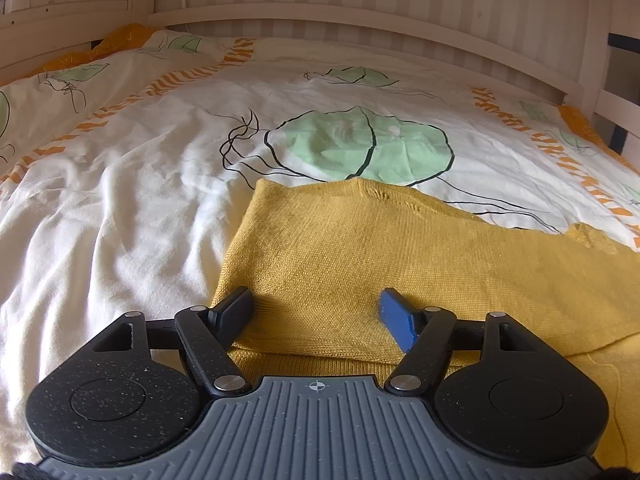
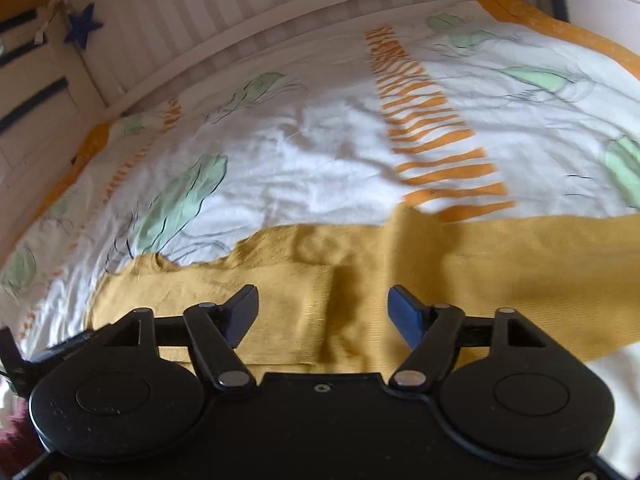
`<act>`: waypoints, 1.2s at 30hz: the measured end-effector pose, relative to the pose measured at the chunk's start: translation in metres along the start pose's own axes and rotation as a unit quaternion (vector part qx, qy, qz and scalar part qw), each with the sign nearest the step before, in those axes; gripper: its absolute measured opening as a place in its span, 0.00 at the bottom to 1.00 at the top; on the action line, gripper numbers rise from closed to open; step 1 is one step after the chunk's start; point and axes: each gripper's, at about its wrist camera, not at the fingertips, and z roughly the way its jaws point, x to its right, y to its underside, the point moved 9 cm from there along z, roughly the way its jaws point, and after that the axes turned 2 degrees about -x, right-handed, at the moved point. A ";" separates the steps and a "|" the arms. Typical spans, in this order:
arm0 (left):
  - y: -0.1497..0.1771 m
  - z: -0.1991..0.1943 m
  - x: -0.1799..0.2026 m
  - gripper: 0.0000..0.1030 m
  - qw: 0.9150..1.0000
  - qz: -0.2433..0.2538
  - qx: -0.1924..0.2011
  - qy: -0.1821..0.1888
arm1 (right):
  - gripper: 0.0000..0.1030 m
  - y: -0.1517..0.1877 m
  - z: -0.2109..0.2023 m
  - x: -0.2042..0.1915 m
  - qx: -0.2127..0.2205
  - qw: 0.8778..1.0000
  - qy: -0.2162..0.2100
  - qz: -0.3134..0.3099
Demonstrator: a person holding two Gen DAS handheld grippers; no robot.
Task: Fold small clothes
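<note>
On the bed, a mustard-yellow knit garment (image 1: 400,256) lies partly folded upon a white duvet (image 1: 120,200) printed with green leaves and orange stripes. Left tongs (image 1: 316,308) stand wide apart above the garment's folded near edge, gripping nothing. Right tongs (image 2: 323,308) likewise stand wide apart above the yellow knit, gripping nothing. A pale slatted bed frame (image 1: 360,12) borders the far side.
</note>
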 end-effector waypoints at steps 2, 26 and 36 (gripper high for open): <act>-0.001 -0.001 0.000 0.67 1.000 0.002 -0.002 -0.001 | 0.74 -0.008 -0.014 0.025 0.006 1.000 0.015 0.016; 0.045 -0.051 0.063 0.76 0.998 0.042 -0.051 0.005 | 0.74 -0.034 -0.087 0.310 0.003 0.955 0.273 0.119; 0.048 -0.050 0.064 0.81 0.998 0.041 -0.040 0.007 | 0.21 -0.023 -0.071 0.297 -0.023 0.957 0.270 0.104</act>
